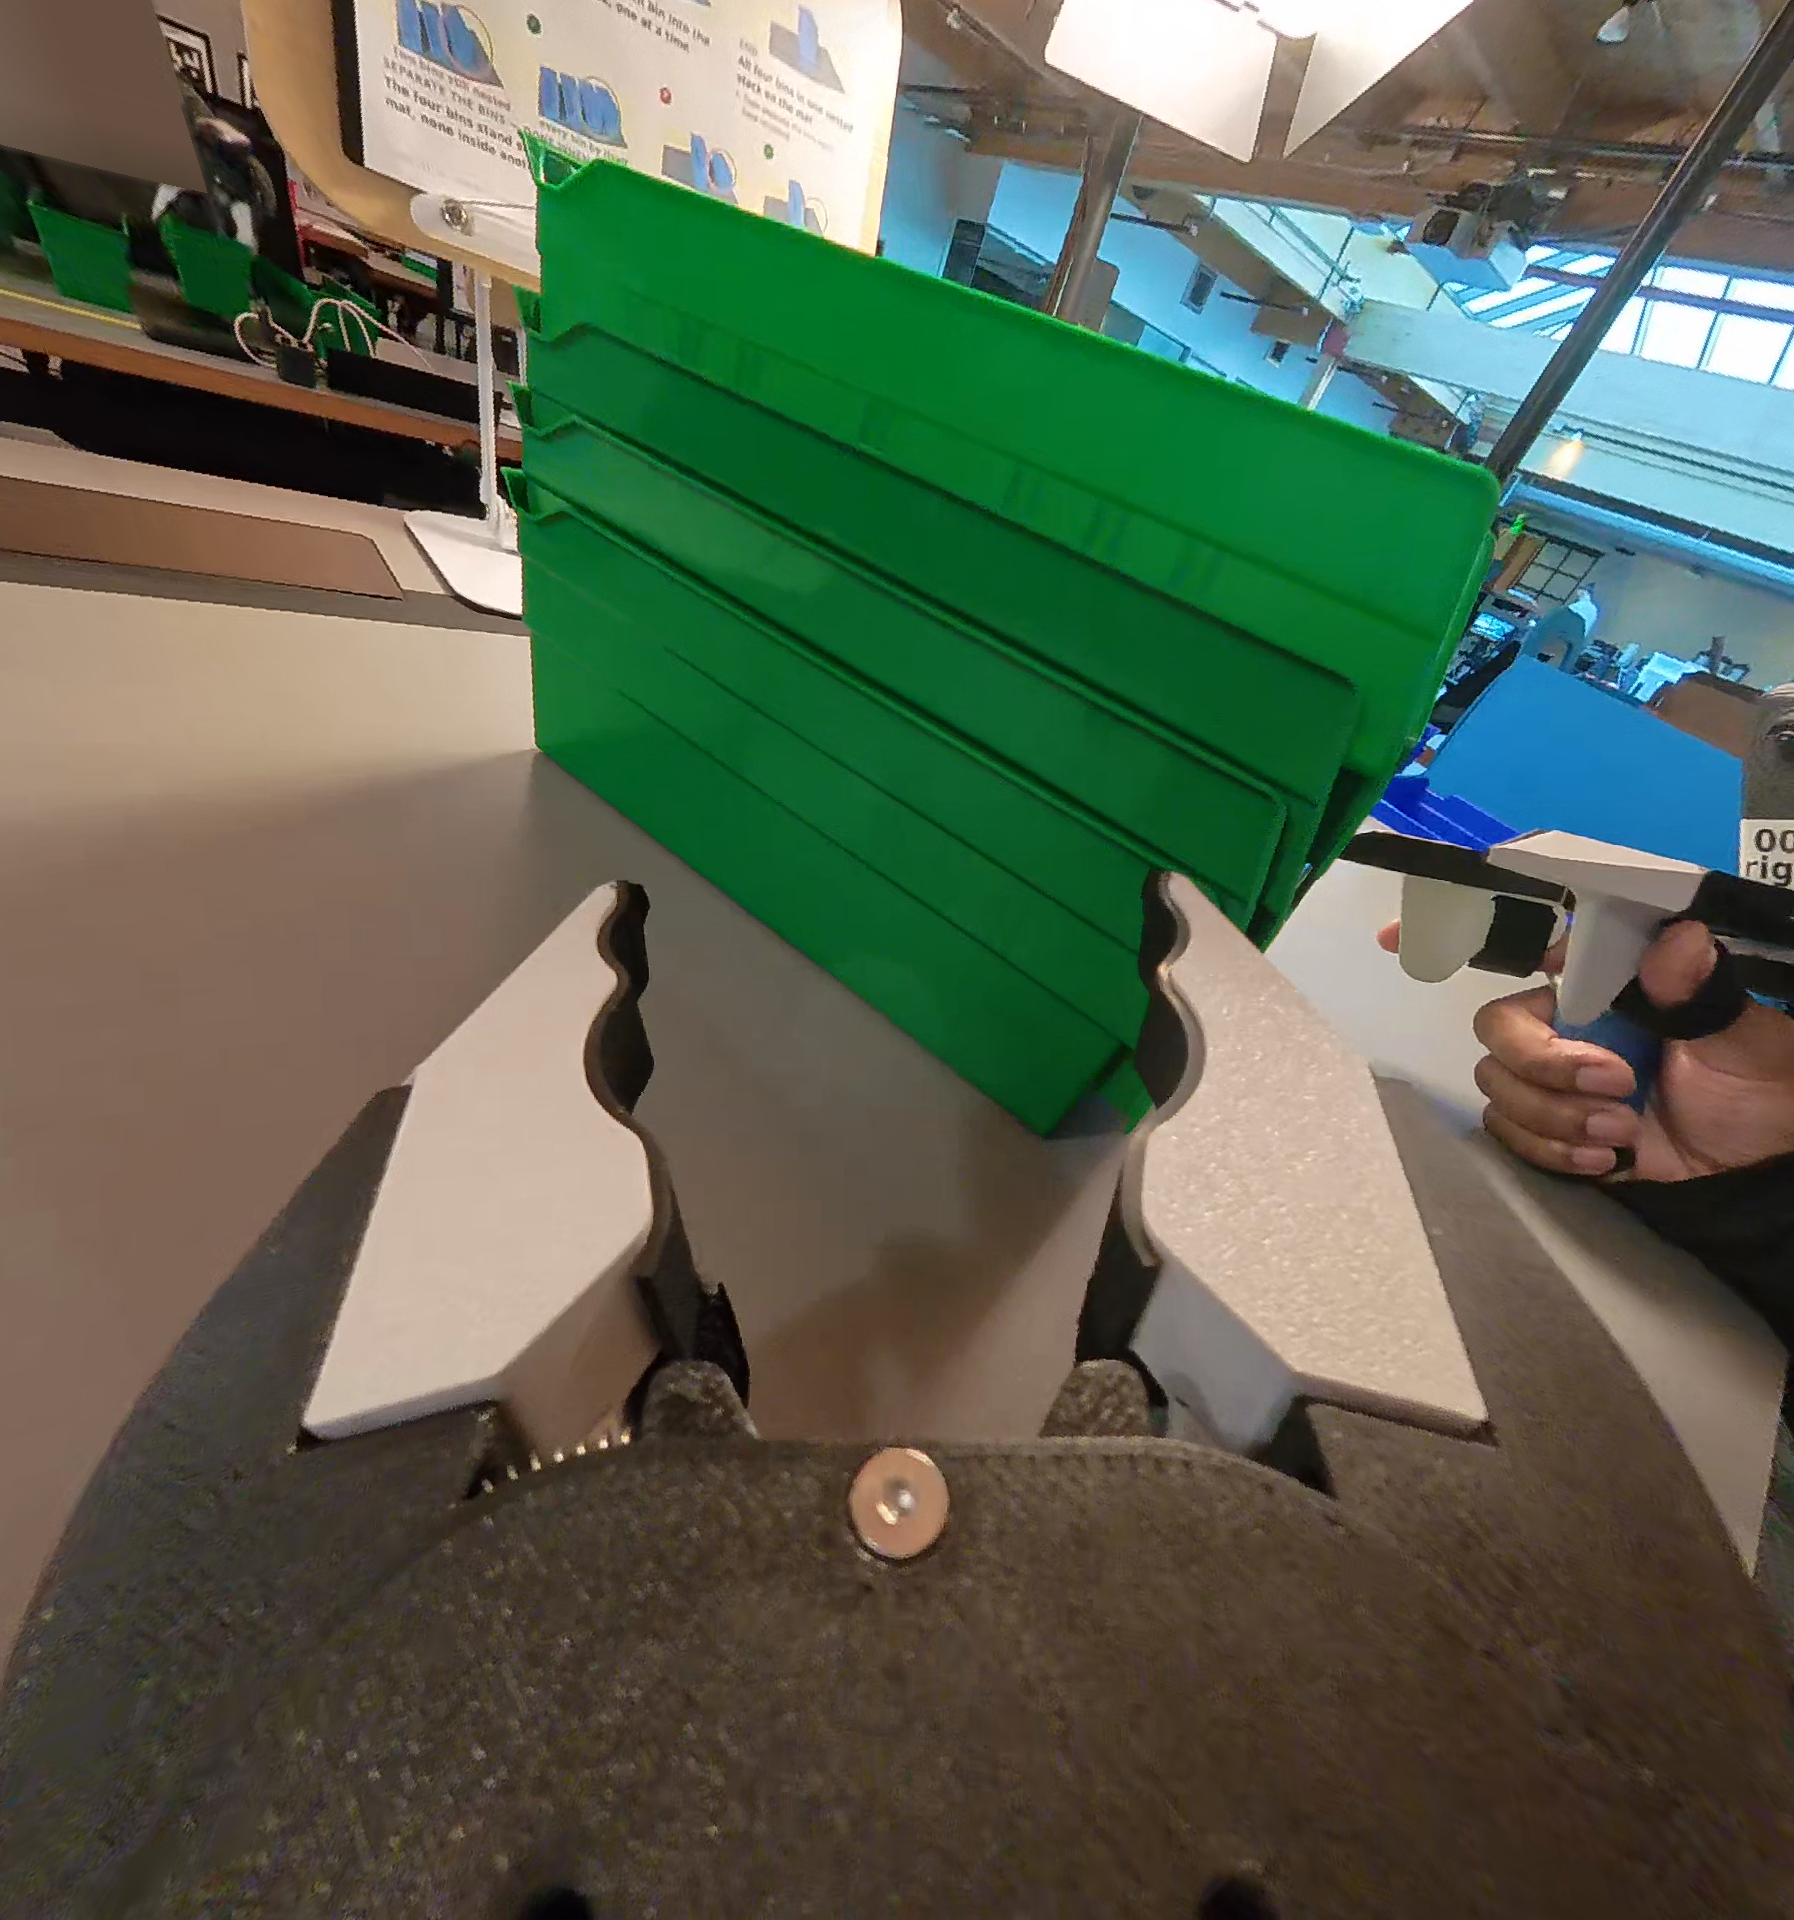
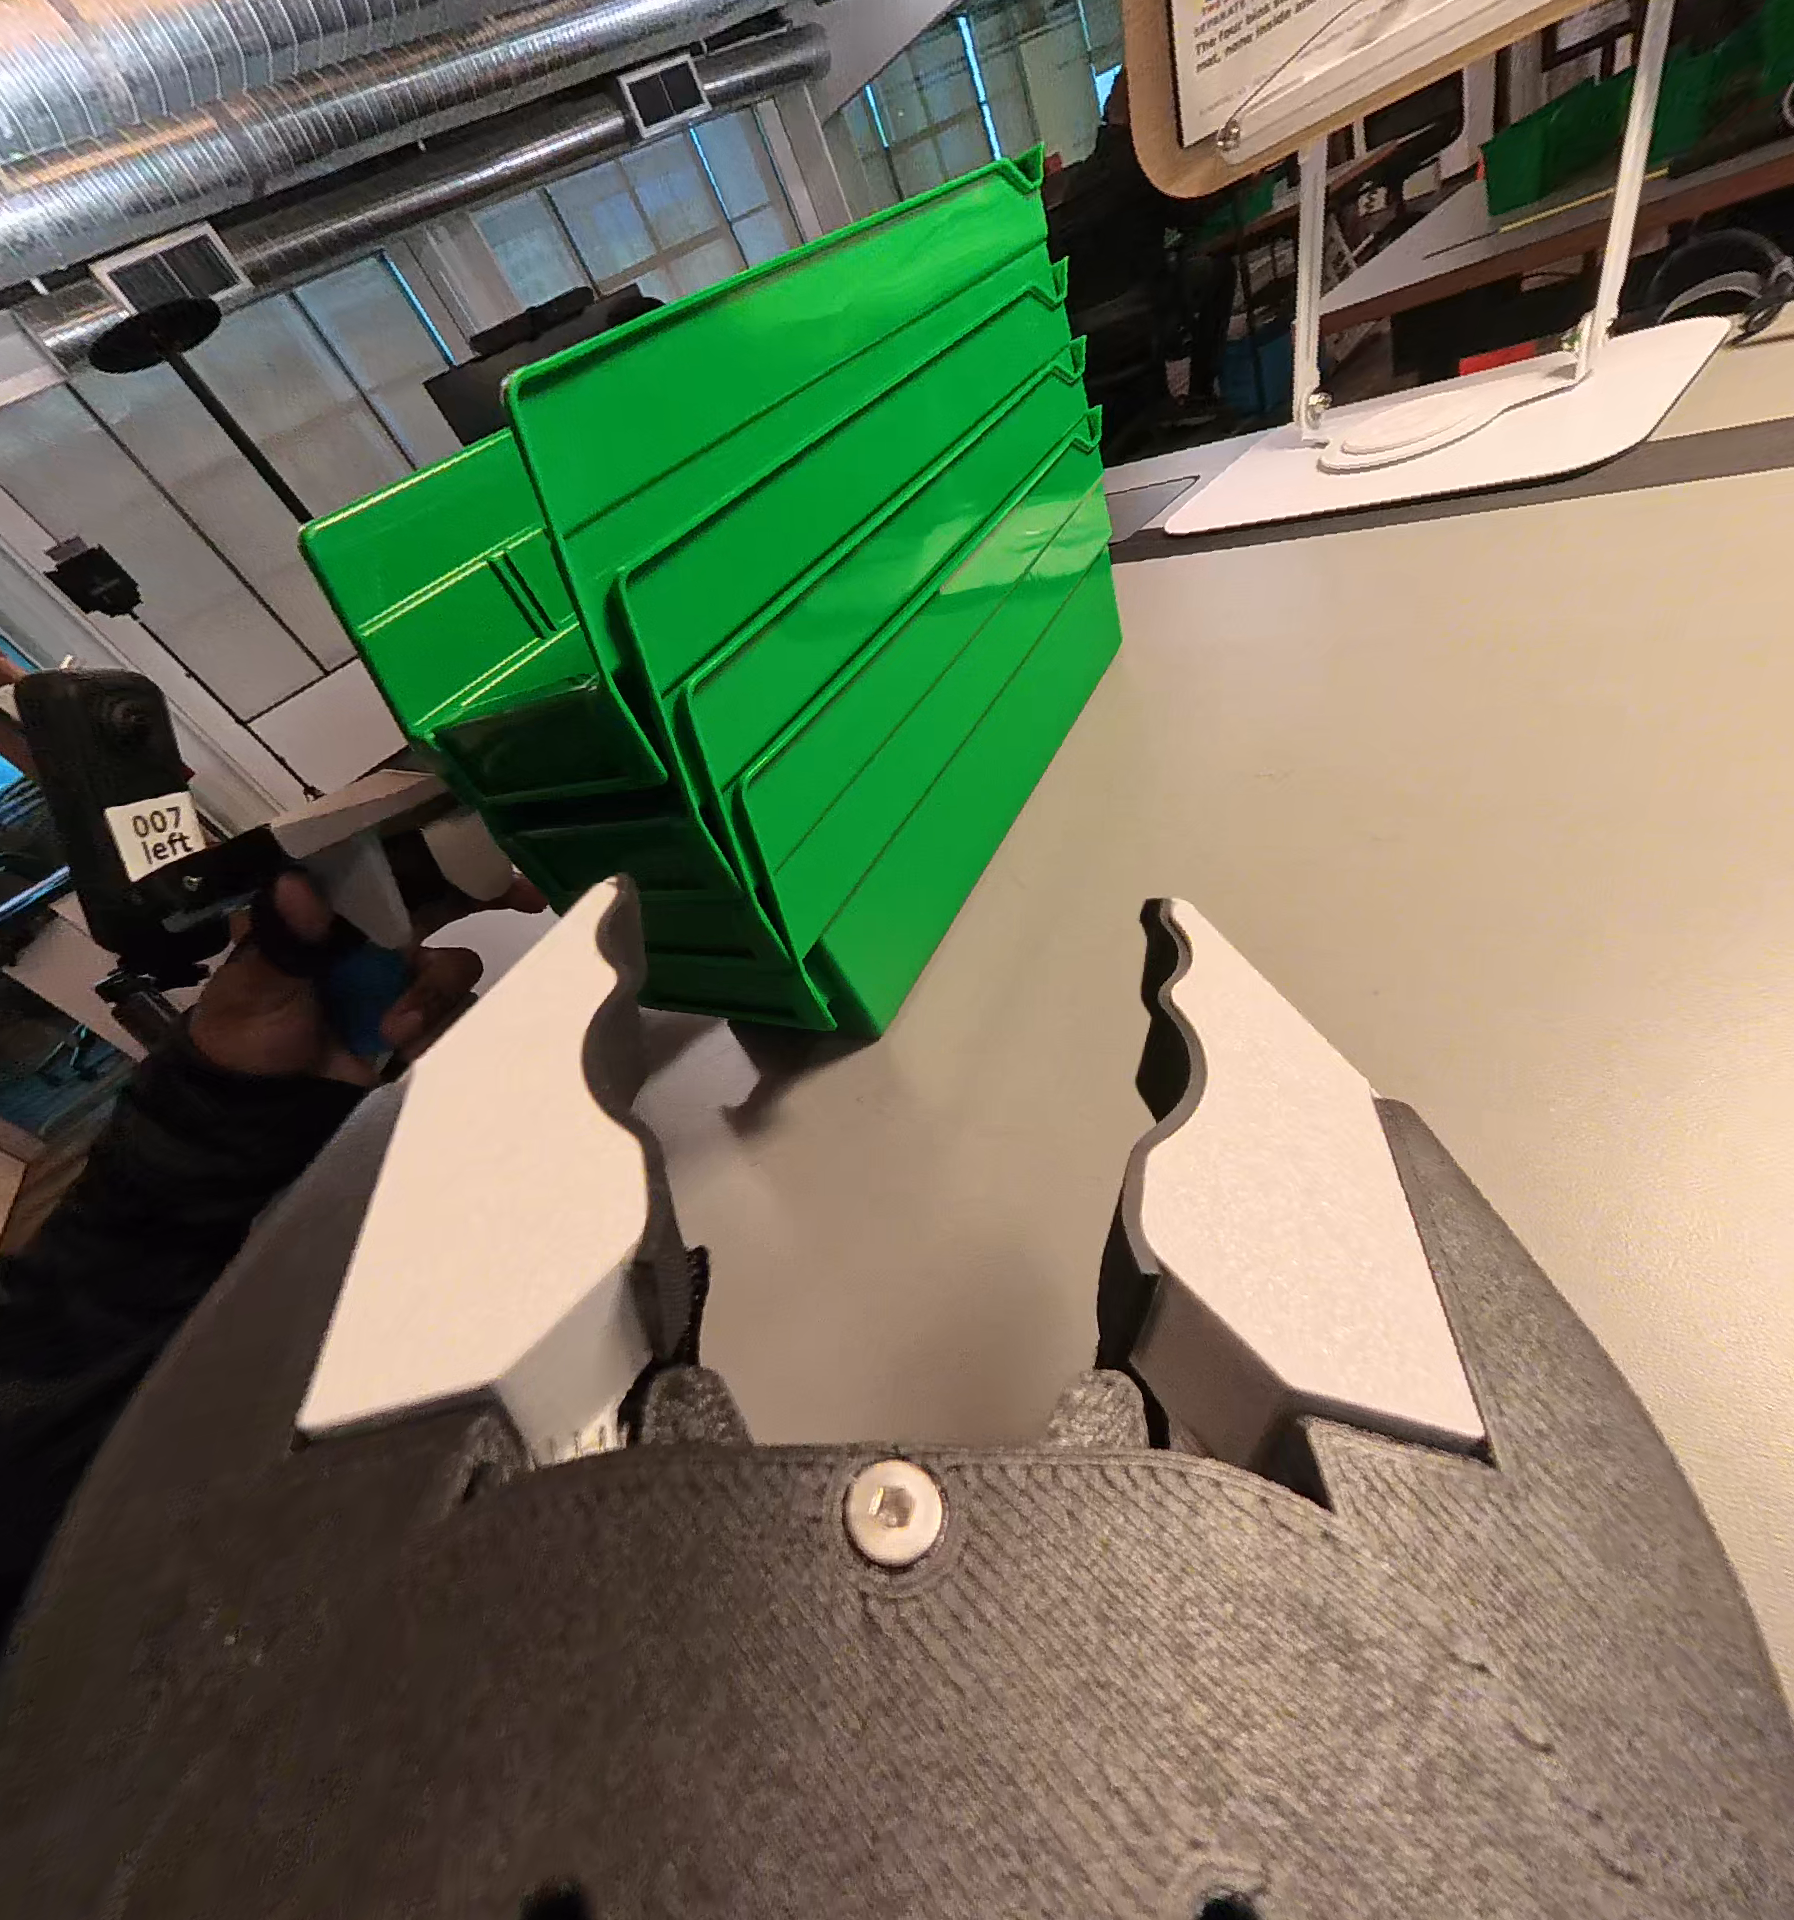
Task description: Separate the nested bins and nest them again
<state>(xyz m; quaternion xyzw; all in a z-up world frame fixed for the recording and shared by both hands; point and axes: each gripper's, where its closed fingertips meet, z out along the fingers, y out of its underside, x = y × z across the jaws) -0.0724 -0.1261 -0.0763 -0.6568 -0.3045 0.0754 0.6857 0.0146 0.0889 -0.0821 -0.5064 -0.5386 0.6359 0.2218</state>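
Nested bins (image 1: 924, 644): green stack, four deep going by the stepped rims, standing on the grey table (image 1: 197, 831) between the two grippers. Looks tipped, leaning over a bit rather than sitting flat.

Table: big plain grey surface, takes up most of the lower half in both views.

Instruction board (image 2: 1340, 62): on a white stand (image 2: 1475, 416) at the far side of the table, behind the stack.

Left gripper (image 1: 893, 997): jaws spread wide, nothing gripped. It points at a long side wall of the stack from low down. The right fingertip (image 1: 1179, 966) overlaps the lower corner of the bins, can't tell if it actually touches.

Right gripper (image 2: 888, 987): also wide open, grasp bare. It's aimed at the bottom corner of the stack, with bare table between the fingers. The bins sit just past the left fingertip (image 2: 612, 956).

Hands: right hand (image 1: 1651, 1070) wraps the blue grip, dark fingerless glove, seen only from the left wrist view. Left hand (image 2: 321, 997) same deal, seen from the right wrist view, low beside the stack's open end.

Only in the left view: blue bins (image 1: 1444, 821) in the background behind the stack.

Only in the right view: the front openings (image 2: 560, 748) of the nested bins, stepped one below another.
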